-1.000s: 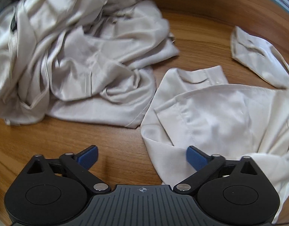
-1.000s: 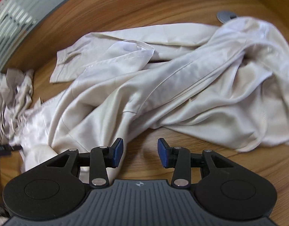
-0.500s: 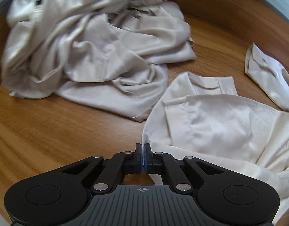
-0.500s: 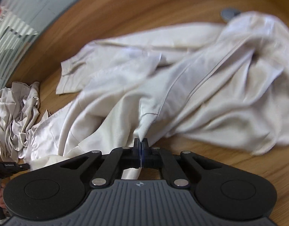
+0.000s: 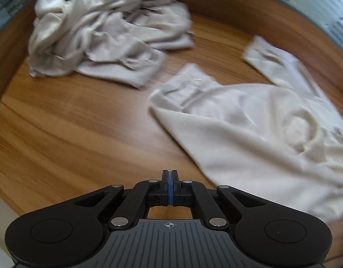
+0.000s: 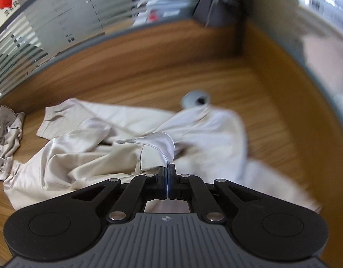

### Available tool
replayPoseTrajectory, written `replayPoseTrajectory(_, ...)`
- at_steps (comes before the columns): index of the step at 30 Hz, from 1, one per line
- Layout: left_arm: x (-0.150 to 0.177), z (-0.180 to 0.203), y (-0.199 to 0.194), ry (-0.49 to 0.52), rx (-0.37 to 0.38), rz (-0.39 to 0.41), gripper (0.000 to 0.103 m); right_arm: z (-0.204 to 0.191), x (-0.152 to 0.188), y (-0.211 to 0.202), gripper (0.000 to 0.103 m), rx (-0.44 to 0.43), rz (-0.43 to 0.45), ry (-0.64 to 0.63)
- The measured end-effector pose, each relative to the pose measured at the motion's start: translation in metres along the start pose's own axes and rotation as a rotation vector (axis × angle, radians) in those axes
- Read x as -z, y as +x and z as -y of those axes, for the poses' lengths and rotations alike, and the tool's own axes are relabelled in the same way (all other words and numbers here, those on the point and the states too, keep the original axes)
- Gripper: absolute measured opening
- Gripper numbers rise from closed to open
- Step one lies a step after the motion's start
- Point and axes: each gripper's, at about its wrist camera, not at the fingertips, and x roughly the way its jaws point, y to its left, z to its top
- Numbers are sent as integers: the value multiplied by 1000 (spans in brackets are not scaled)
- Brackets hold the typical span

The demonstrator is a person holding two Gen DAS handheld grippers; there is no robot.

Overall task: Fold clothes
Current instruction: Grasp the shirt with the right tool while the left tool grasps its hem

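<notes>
The cream shirt point(image 6: 131, 156) lay rumpled on the wooden table point(image 5: 71, 122), not yet spread. The right gripper point(image 6: 168, 167) pinched a seamed edge; the left gripper point(image 5: 169, 174) was closed, apparently on nothing. Next, the left needed its own grip.

**Clearance on the wooden desk**

Open: bare wood-grain desktop point(image 5: 66, 134) at near left. Blocked: crumpled beige garment heap point(image 5: 109, 31) far left; spread cream shirt point(image 5: 256, 138) right; grey round grommet point(image 6: 196, 98) beyond; raised wooden partition point(image 6: 149, 51) at rear.
</notes>
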Motion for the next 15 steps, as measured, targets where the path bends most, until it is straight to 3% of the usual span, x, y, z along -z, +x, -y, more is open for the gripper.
replayPoseTrajectory(2,11,19,-5,45,20,17,5,16,-8,-8,0,14,3,-35)
replayPoseTrajectory(4,17,37,-5,106,18,40,18,30,-14,-12,0,41,1,-68)
replayPoseTrajectory(6,19,52,0,154,6,55,40,42,-19,-13,0,85,-2,-88)
replayPoseTrajectory(7,18,59,3,175,11,59,44,49,-21,-14,0,107,-2,-97)
replayPoseTrajectory(9,18,71,9,217,32,76,63,60,-22,-15,0,154,5,-101)
replayPoseTrajectory(15,9,113,33,394,88,124,81,88,-21,-19,0,207,1,-92)
